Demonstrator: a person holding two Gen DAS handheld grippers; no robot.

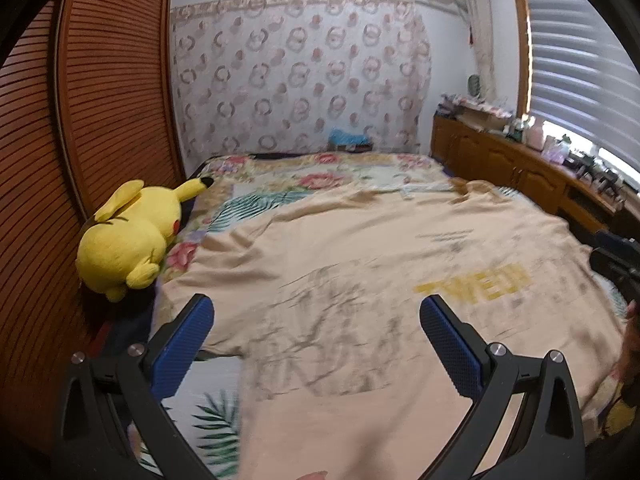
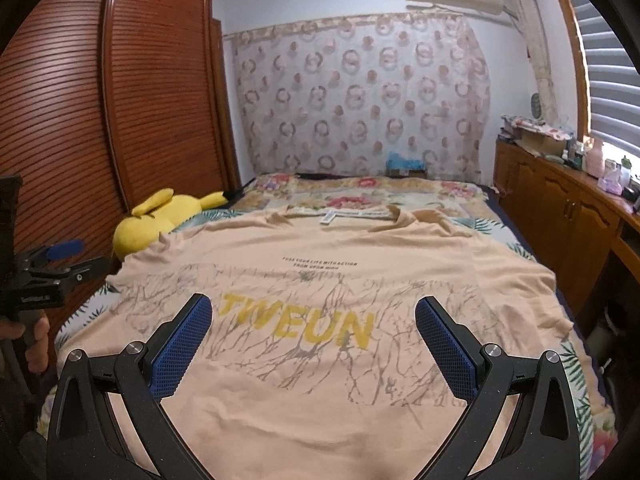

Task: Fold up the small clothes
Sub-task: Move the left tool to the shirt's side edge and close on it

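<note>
A: Where is the shirt lying?

B: The peach T-shirt (image 2: 320, 320) is spread flat across the bed (image 2: 440, 196), print side up, collar toward the far wall. It reads "TWEUN" in yellow over grey branch-like lines. One sleeve reaches toward the wardrobe side, the other toward the window side.

A: And the grippers?

B: The right gripper (image 2: 314, 322) hangs over the lower middle of the shirt, jaws spread wide, nothing between them. The left gripper (image 1: 316, 322) is over the shirt's left part near its sleeve, jaws also wide apart and empty. From the right wrist view it shows at the left edge, held in a hand (image 2: 36, 344).

A: Anything crowding the work?

B: A yellow plush toy (image 1: 128, 236) lies on the bed's left edge against the slatted wooden wardrobe (image 1: 112, 80), just beside the shirt's left sleeve. A flowered bedspread (image 1: 320, 180) shows beyond the collar. Along the right runs a wooden cabinet (image 2: 560, 216) with small clutter on top, under a window with blinds (image 2: 612, 60). A patterned curtain (image 2: 360, 100) covers the far wall, and something blue (image 2: 404, 160) sits at its foot, too blurred to name.
</note>
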